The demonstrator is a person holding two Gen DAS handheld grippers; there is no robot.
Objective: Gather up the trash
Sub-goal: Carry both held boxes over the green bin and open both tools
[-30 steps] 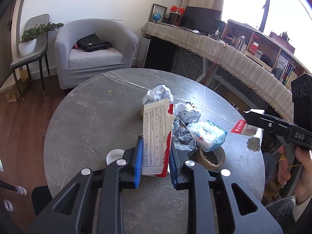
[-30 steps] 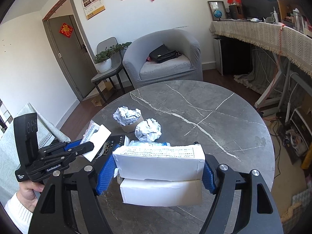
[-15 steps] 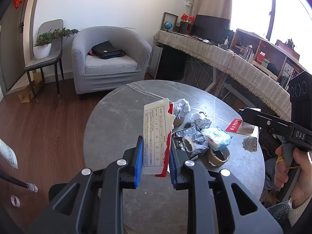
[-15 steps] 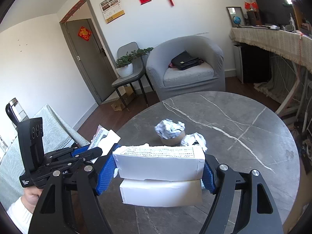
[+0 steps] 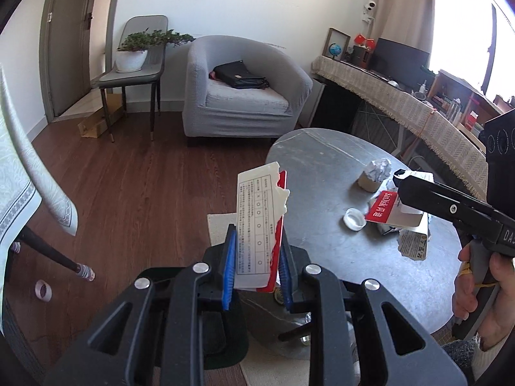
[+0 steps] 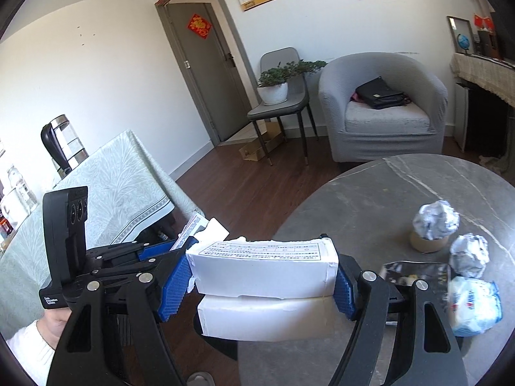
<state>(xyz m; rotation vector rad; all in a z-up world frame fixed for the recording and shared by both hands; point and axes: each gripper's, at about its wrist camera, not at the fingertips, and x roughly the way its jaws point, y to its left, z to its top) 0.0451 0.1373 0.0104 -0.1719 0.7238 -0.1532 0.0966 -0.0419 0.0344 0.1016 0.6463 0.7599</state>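
Observation:
My left gripper (image 5: pixel 257 254) is shut on a torn red-and-white card package (image 5: pixel 259 222), held upright past the left edge of the round grey marble table (image 5: pixel 322 167). My right gripper (image 6: pixel 261 276) is shut on a torn white box (image 6: pixel 264 267) with a printed label on top. The left wrist view shows that box's red label (image 5: pixel 386 210) in the right gripper (image 5: pixel 405 199). In the right wrist view the left gripper (image 6: pixel 180 244) is low on the left with its card (image 6: pixel 193 226). On the table lie crumpled foil balls (image 6: pixel 436 218), a blue-white packet (image 6: pixel 473 305) and a white cap (image 5: pixel 354 219).
A grey armchair (image 5: pixel 244 96) with a black bag stands beyond the wooden floor (image 5: pixel 145 193). A chair with a potted plant (image 5: pixel 135 61) is by the door. A cloth-covered table (image 6: pixel 106 193) is at left. A dark round shape (image 5: pixel 222 337) sits on the floor below my left gripper.
Both grippers have swung left, from over the table's trash pile to its left edge above the floor. Each keeps its hold; the table now lies to the right.

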